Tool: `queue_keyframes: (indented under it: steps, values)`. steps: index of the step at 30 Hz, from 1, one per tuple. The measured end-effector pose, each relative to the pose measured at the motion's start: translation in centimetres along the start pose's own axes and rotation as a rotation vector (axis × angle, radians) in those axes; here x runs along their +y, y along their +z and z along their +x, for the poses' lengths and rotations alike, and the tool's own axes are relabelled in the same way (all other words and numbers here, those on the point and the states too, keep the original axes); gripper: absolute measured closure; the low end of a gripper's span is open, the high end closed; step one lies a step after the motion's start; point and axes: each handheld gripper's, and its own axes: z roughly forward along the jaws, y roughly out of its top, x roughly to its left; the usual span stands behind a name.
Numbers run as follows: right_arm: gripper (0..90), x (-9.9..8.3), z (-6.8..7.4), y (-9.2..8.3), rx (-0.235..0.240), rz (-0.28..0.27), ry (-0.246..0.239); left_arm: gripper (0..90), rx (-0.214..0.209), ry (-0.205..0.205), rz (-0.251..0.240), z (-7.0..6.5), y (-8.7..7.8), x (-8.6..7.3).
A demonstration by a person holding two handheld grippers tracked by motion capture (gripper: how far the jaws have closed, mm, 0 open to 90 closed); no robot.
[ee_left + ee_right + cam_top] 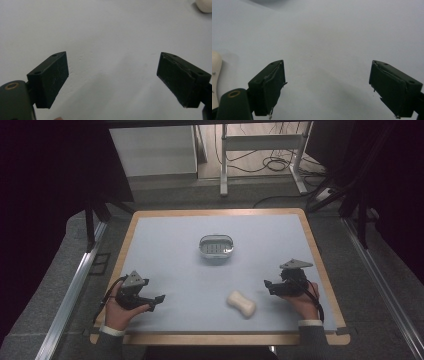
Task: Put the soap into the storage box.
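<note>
A cream bar of soap [241, 304] lies on the pale blue mat near the front, right of centre. Farther back, in the middle, stands a small metal soap dish [216, 248] with a perforated insert. My left gripper [159, 299] rests low at the front left, open, with bare mat between its jaws [112, 75]; a piece of the soap [205, 5] peeks in at that view's top right corner. My right gripper [267, 285] sits at the front right, just right of the soap, open and holding nothing [327, 82]. The soap's edge [215, 72] lies at the left of the right gripper view.
The mat covers a wooden table [320, 265] with a raised rim. Grey carpet and metal rails [70, 290] flank the table. Beyond the far edge stand a white cabinet [155, 150] and a desk frame [260, 145] with cables on the floor.
</note>
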Motion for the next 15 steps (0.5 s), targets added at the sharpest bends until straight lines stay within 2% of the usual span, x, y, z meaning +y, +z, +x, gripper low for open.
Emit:
queue_keyframes:
  steps: [13, 15]
  values:
    - [13.4, -0.15, 0.10, -0.31, 0.030, -0.027, 0.010, 11.0, 0.005, -0.015, -0.017, 0.37, -0.16, 0.10]
    - [13.5, 0.18, 0.21, -0.47, 0.034, -0.022, 0.044, 11.0, 0.005, -0.001, -0.004, 0.38, 0.01, 0.14]
